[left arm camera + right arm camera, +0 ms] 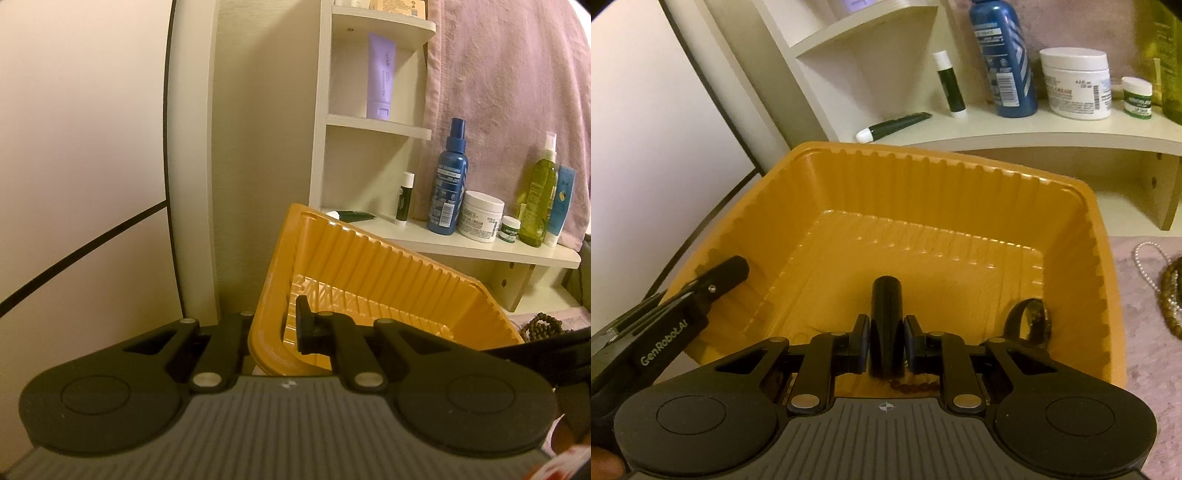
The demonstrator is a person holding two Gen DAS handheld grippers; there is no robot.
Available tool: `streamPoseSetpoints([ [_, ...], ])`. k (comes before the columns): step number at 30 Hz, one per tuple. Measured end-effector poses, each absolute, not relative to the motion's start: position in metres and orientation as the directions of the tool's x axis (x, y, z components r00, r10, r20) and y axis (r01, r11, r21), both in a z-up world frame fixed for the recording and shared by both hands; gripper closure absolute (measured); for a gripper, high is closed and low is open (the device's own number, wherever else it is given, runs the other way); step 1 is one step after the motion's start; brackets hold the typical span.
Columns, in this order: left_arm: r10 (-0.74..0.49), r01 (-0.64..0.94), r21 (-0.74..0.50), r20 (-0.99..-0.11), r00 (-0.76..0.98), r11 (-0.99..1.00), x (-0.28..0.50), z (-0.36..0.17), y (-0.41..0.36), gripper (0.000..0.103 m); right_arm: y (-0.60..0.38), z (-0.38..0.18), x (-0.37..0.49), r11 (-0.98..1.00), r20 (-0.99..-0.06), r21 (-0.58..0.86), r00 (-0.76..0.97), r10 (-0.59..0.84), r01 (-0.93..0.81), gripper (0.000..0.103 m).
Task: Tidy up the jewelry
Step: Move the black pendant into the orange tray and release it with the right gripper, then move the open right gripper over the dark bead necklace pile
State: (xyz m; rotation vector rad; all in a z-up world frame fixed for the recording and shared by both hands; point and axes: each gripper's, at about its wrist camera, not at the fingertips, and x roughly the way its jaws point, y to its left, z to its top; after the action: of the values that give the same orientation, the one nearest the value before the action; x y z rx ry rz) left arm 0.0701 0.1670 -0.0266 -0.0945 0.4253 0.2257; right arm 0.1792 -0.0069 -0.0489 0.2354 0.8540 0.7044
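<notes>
1. Right tool (886, 345) is pinching a black cylindrical object (885, 317) between its pads, hovering inside the ribbed orange plastic tray (960, 192).
2. Left tool (720, 277) is pressed together on the tray's left wall (266, 325), holding the tray tilted.
3. Dark ring-shaped band (1028, 323) is lying in the tray's right corner; brown bead string (916, 386) is lying by the near wall.
4. White pearl strand (1145, 266) and olive bead bracelet (1171, 299) are lying on the pink cloth right of the tray.
5. Blue spray bottle (1001, 55) and white jar (1075, 83) are standing on the shelf behind.
</notes>
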Motion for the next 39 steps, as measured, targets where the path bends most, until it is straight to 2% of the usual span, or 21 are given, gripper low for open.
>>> streamPoseSetpoints([
  [1,0.197,-0.237,-0.044,-0.419,0.886,0.971,0.070,-0.027,0.167,0.095,-0.008,-0.047,0.178,0.748,-0.601,0.458,0.453,0.658,-0.480,0.078],
  [3,0.200,-0.240,-0.043,-0.421,0.884,0.970,0.070,-0.027,0.167,0.095,-0.011,-0.042,0.175,0.741,-0.579,0.454,0.468,0.667,-0.495,0.065],
  [4,0.201,-0.241,-0.043,-0.422,0.884,0.970,0.070,-0.027,0.167,0.095,-0.013,-0.039,0.173,0.734,-0.562,0.454,0.478,0.675,-0.504,0.055],
  [5,0.202,-0.242,-0.044,-0.422,0.884,0.969,0.070,-0.028,0.168,0.095,-0.016,-0.036,0.171,0.731,-0.547,0.451,0.489,0.680,-0.512,0.050],
  [14,0.205,-0.246,-0.043,-0.423,0.883,0.968,0.072,-0.028,0.167,0.095,-0.078,-0.016,0.152,0.765,-0.503,0.372,0.579,0.642,-0.526,0.049],
  [27,0.217,-0.255,-0.033,-0.426,0.878,0.966,0.072,-0.027,0.166,0.095,-0.194,-0.050,0.130,0.908,-0.657,0.302,0.627,0.420,-0.292,0.049],
  [33,0.224,-0.258,-0.023,-0.428,0.876,0.966,0.072,-0.027,0.165,0.095,-0.213,-0.061,0.131,0.932,-0.682,0.251,0.636,0.361,-0.259,0.050],
  [39,0.227,-0.260,-0.017,-0.430,0.874,0.966,0.072,-0.027,0.164,0.095,-0.207,-0.067,0.142,0.934,-0.685,0.224,0.637,0.354,-0.278,0.060],
])
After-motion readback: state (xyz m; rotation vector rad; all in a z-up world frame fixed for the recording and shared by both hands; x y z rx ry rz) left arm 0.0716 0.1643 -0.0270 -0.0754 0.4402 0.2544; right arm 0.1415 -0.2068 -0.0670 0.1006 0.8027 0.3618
